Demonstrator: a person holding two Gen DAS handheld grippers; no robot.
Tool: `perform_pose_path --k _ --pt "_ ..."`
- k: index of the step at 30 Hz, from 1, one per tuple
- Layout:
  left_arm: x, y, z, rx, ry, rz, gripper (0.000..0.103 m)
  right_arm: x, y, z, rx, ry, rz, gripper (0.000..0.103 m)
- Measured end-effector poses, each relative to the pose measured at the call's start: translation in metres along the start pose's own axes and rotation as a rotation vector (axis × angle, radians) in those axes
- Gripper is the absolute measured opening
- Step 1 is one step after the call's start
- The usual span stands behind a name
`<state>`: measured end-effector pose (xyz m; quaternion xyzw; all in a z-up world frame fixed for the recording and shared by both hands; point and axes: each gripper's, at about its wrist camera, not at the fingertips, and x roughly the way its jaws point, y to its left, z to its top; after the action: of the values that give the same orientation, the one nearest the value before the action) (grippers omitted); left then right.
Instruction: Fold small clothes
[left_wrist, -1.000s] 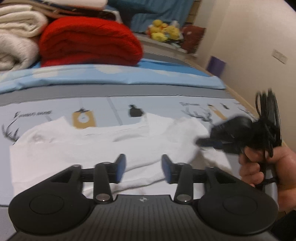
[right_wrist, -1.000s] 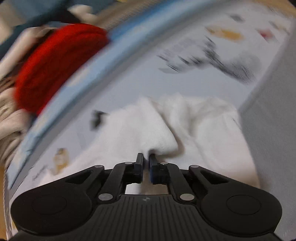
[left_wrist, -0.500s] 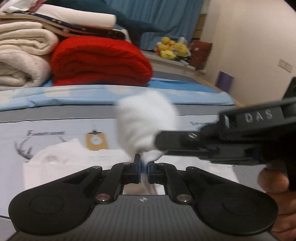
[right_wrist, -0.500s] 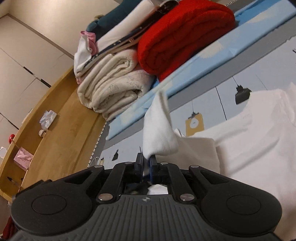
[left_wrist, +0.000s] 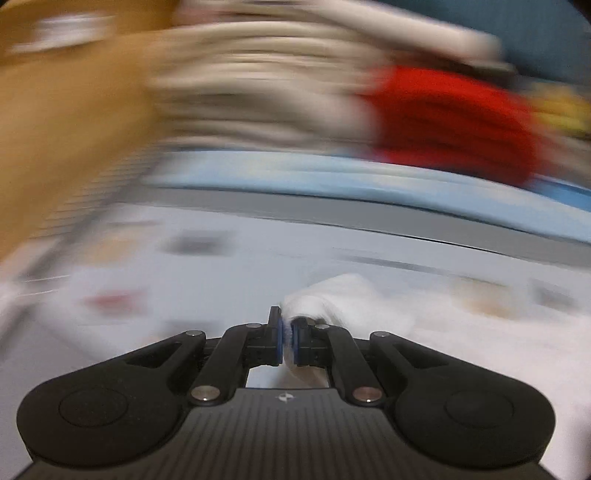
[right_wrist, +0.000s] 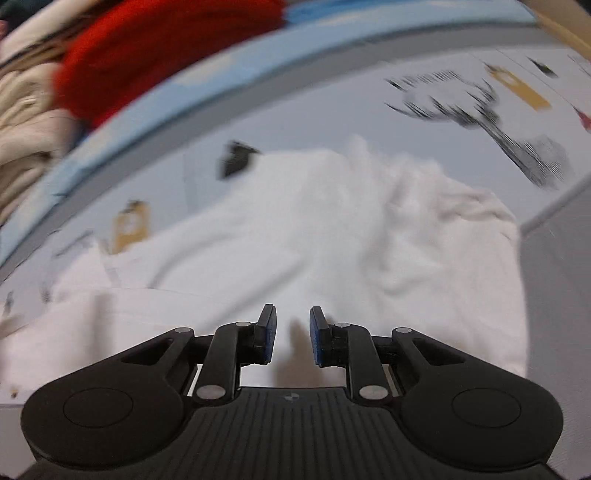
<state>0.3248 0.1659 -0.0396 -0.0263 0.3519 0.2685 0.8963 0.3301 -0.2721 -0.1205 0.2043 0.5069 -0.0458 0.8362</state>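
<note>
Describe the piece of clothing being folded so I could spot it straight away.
Look at the bed sheet, pale grey with printed black and mustard pictures. In its middle lies a white garment, spread and rumpled. Unlike the red blanket and cream blankets stacked at the bed's far edge, it lies alone.

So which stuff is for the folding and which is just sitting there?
For the folding:
white shirt
left gripper, shut on the shirt
right gripper, fingers opening, nothing between them

Just sitting there:
red blanket
cream blankets
printed bedsheet
</note>
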Motion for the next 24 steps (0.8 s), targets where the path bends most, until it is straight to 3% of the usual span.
perform_pose_path --k 2,3,4,5,7,8,11,14,17,20,24 --pt "0.017 0.065 0.01 -0.177 0.024 0.308 0.007 0.005 -0.007 -0.001 0.034 0.019 -0.018 0.021" --pt "0.018 0.085 0.012 -0.236 0.02 0.377 0.007 0.008 -0.008 -0.002 0.035 0.028 -0.04 0.021" --pt "0.017 0.097 0.014 -0.277 0.012 0.379 0.009 0.009 -0.009 -0.003 0.034 0.033 -0.058 0.021" --pt "0.015 0.101 0.016 -0.298 0.005 0.348 0.016 0.01 -0.011 -0.004 0.034 0.038 -0.068 0.021" --pt "0.014 0.085 0.017 -0.253 0.003 0.25 0.048 0.01 -0.009 -0.009 0.029 0.048 -0.08 0.021" --pt "0.015 0.077 0.016 -0.24 0.007 0.202 0.05 0.011 -0.008 -0.009 0.026 0.05 -0.087 0.02" --pt "0.028 0.044 0.007 -0.221 0.103 -0.041 0.051 0.014 -0.008 -0.01 0.019 0.052 -0.098 0.02" --pt "0.042 0.031 -0.009 -0.26 0.221 -0.177 0.051 0.016 -0.009 -0.008 0.014 0.05 -0.101 0.02" --pt "0.051 0.024 -0.017 -0.242 0.284 -0.184 0.051 0.009 -0.01 -0.003 -0.002 0.015 -0.108 0.02" --pt "0.045 0.018 -0.012 -0.211 0.265 -0.213 0.051 -0.006 -0.017 0.009 -0.007 -0.06 -0.114 0.021" --pt "0.03 0.001 -0.009 -0.159 0.243 -0.259 0.052 -0.022 -0.041 0.025 0.036 -0.136 -0.189 0.033"
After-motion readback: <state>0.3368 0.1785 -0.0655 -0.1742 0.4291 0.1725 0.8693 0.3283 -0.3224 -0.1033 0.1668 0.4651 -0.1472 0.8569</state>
